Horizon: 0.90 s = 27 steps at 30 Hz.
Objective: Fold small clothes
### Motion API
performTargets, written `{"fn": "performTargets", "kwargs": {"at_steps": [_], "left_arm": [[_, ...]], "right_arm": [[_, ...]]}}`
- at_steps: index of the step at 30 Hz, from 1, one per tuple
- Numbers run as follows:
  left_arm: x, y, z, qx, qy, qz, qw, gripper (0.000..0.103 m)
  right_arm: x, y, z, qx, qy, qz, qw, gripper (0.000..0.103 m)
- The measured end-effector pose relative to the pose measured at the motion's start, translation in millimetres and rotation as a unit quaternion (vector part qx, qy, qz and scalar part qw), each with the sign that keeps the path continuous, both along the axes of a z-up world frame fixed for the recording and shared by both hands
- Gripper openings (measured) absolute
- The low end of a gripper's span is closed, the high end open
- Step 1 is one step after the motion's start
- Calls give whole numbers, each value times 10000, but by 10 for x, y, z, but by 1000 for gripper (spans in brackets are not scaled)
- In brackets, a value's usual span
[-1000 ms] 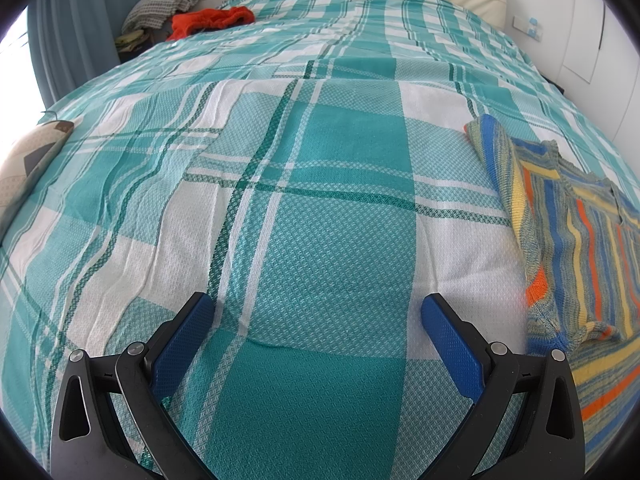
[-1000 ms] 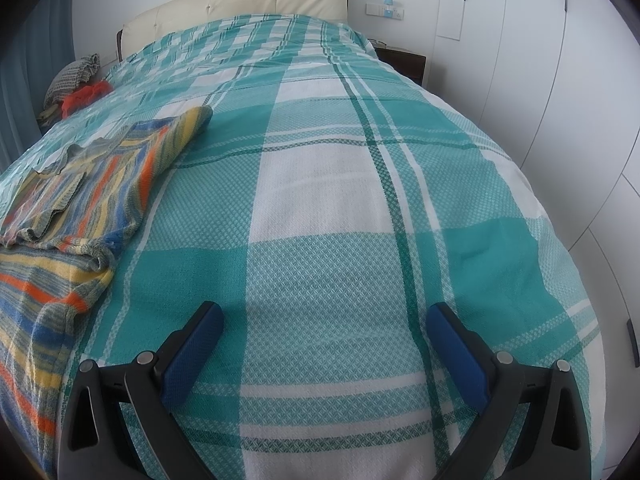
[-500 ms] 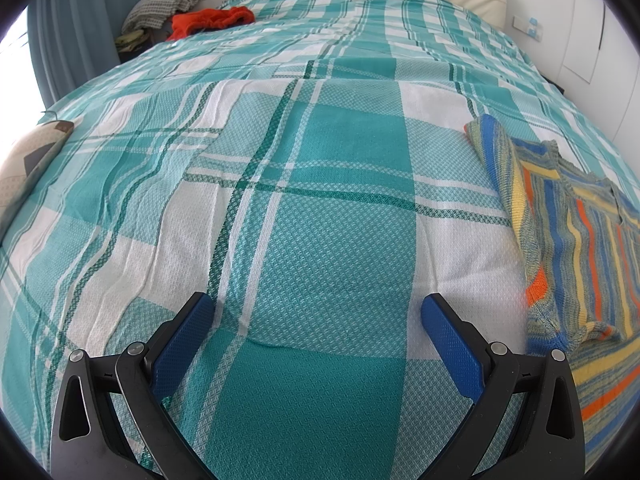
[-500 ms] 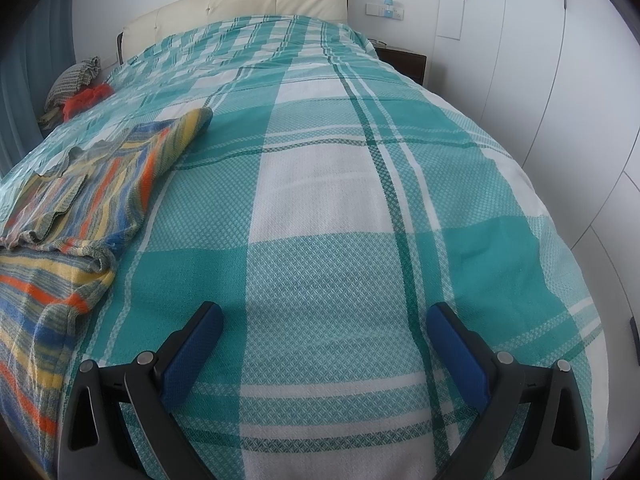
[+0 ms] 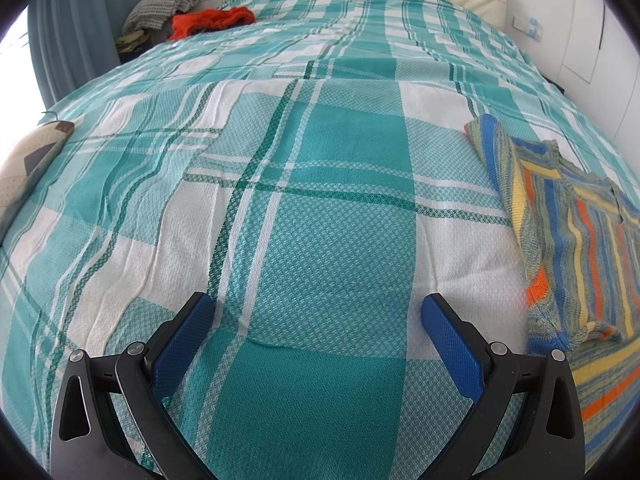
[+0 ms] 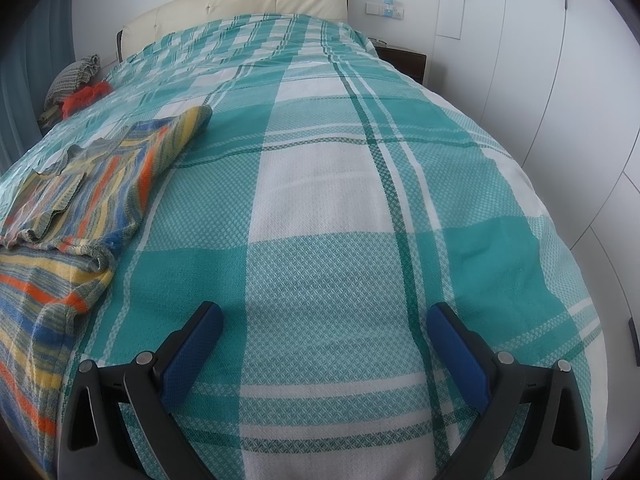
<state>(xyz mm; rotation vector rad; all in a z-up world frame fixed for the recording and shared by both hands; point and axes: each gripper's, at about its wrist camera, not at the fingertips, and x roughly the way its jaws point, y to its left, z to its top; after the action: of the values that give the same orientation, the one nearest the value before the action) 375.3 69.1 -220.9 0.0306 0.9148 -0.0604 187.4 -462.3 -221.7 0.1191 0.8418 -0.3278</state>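
Two grippers hover low over the bed, one in each of the person's hands, and both are spread wide with nothing between their blue pads. The left gripper (image 5: 318, 312) hangs above a teal square of the checked bedspread (image 5: 328, 152), its fingers (image 5: 182, 344) well apart and clear of any garment. The right gripper (image 6: 324, 320) hangs the same way over the teal and white checks of the bedspread (image 6: 320, 184), released and empty, its fingers (image 6: 192, 352) parted over bare cover. Between the two, on the near part of the bed, lies the striped knit sweater (image 5: 576, 248), a small thing in blue, yellow, orange and grey-green bands; it lies flat on the cover just to the right of the left gripper and, seen from the other side, just to the left of the right gripper, where the same striped knit sweater (image 6: 80, 216) shows one part folded over onto the body and a sleeve end reaching up the bed. Neither gripper touches it. Farther off, at the left edge of the mattress, a patterned cushion (image 5: 28, 168) pokes into view. Beyond that, near the head of the bed on the left, an orange-red garment (image 5: 208, 22) lies crumpled beside a grey checked cloth (image 5: 164, 10), in front of a blue curtain (image 5: 64, 32). At the far end stands the cream padded headboard (image 6: 240, 4), with a dark bedside table (image 6: 404, 62) and white wardrobe doors (image 6: 520, 80) along the right wall.
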Motion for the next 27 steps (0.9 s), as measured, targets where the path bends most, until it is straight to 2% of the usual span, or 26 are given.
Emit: {"fn": "performTargets", "kwargs": {"at_steps": [4, 7, 9, 12, 16, 18, 20, 22, 24, 27], "left_arm": [[-12, 31, 41, -31, 180, -82, 9998, 103], [-207, 118, 184, -168, 405, -86, 9990, 100], [-512, 215, 351, -526, 421, -269, 9974, 100], [-1120, 269, 542, -1022, 510, -763, 9905, 101], [-1843, 102, 512, -902, 968, -1408, 9811, 101], [-2104, 24, 382, -830, 1354, -1477, 9762, 101], [-2302, -37, 255, -936, 1780, -1469, 9685, 100], [-2479, -102, 189, -998, 2049, -1470, 9625, 99], [-2620, -187, 167, -1025, 2144, -1577, 9585, 97], [-2722, -327, 53, -895, 2325, -1750, 9525, 89]], "right_arm": [[24, -19, -25, 64, 78, 5, 9999, 103], [41, -48, -4, 193, 168, 24, 9997, 103], [49, -59, 61, 267, 322, 141, 9990, 103], [-84, -7, 210, 326, 654, 488, 9961, 102], [-588, 248, 488, 843, 707, 990, 9890, 102], [-856, 450, 601, 1206, 828, 1309, 9805, 102], [-1096, 666, 617, 1692, 1116, 1607, 9660, 102], [-1297, 896, 500, 2128, 1653, 1817, 9457, 102], [-1475, 1114, 319, 2384, 2252, 1918, 9250, 100], [-1595, 1373, 112, 2461, 2615, 2102, 9093, 92]]}}
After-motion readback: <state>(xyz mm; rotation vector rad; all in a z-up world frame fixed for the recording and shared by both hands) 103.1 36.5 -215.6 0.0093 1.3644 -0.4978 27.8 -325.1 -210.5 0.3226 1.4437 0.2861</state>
